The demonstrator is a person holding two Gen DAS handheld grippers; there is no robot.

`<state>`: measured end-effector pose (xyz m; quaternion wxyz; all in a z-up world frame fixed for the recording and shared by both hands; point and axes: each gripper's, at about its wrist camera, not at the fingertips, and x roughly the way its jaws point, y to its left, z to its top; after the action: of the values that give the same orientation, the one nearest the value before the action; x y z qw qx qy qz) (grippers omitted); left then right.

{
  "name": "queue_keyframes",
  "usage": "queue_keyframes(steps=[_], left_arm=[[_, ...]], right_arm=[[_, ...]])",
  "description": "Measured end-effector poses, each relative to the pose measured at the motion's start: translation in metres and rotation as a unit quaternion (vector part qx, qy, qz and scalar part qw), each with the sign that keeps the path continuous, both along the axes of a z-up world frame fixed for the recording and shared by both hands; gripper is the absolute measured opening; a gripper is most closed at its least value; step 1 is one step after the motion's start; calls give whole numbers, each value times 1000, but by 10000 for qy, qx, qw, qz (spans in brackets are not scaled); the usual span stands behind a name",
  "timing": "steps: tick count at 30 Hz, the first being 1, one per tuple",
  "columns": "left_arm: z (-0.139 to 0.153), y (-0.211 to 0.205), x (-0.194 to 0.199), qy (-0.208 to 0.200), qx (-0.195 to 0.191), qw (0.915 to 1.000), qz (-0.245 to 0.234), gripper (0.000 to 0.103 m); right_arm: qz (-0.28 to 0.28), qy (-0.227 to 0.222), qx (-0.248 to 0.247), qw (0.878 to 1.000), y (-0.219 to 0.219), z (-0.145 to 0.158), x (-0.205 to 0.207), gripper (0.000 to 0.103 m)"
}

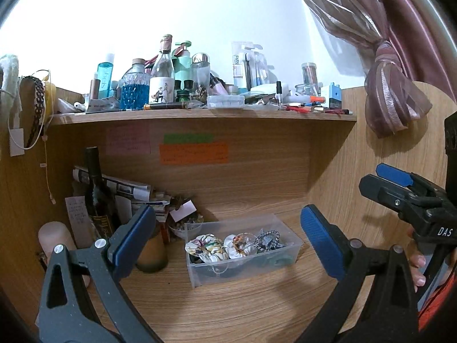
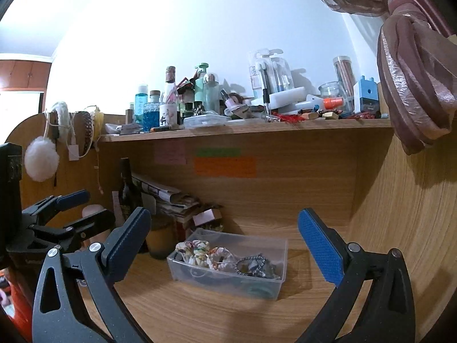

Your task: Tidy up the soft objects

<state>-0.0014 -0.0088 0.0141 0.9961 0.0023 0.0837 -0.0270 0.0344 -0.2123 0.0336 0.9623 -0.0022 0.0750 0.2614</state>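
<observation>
Scrunchies, white fabric with coloured print [image 1: 204, 247] [image 2: 197, 253], lie bunched in a clear rectangular plastic box [image 1: 291, 245] [image 2: 281, 260] on the light wooden surface [image 1: 228, 308] [image 2: 200, 311]. Beaded dark hair tie [image 1: 267, 238] [image 2: 251, 264] rests in the same box, to the right of the scrunchies.

Left tongs [image 1: 227, 237]: spread wide, nothing between the blue pads, hovering above the surface in front of the box. Right tongs [image 2: 224, 241]: also spread wide and empty, box visible between the fingers.

Dark glass bottle [image 1: 95, 188] [image 2: 127, 188] stands upright in the back left corner beside stacked papers [image 1: 120, 187] [image 2: 162, 193]. Orange sticky note [image 1: 194, 153] [image 2: 225, 167] on the back panel. Wooden shelf [image 1: 200, 115] [image 2: 242, 130] above, crowded with bottles and jars. Mauve knotted curtain [image 1: 391, 85] [image 2: 414, 85] hangs at right.
</observation>
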Motion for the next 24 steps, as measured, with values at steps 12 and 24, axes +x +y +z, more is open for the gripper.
queue_keyframes(steps=[12,24], left_arm=[[-1,0,4,39,-64,10000,57,103],[-1,0,7,57,-69,9999,103,103]], right_arm=[[-1,41,13,10000,1,-3,0,103],[5,52,15,10000,3,-4,0,103]])
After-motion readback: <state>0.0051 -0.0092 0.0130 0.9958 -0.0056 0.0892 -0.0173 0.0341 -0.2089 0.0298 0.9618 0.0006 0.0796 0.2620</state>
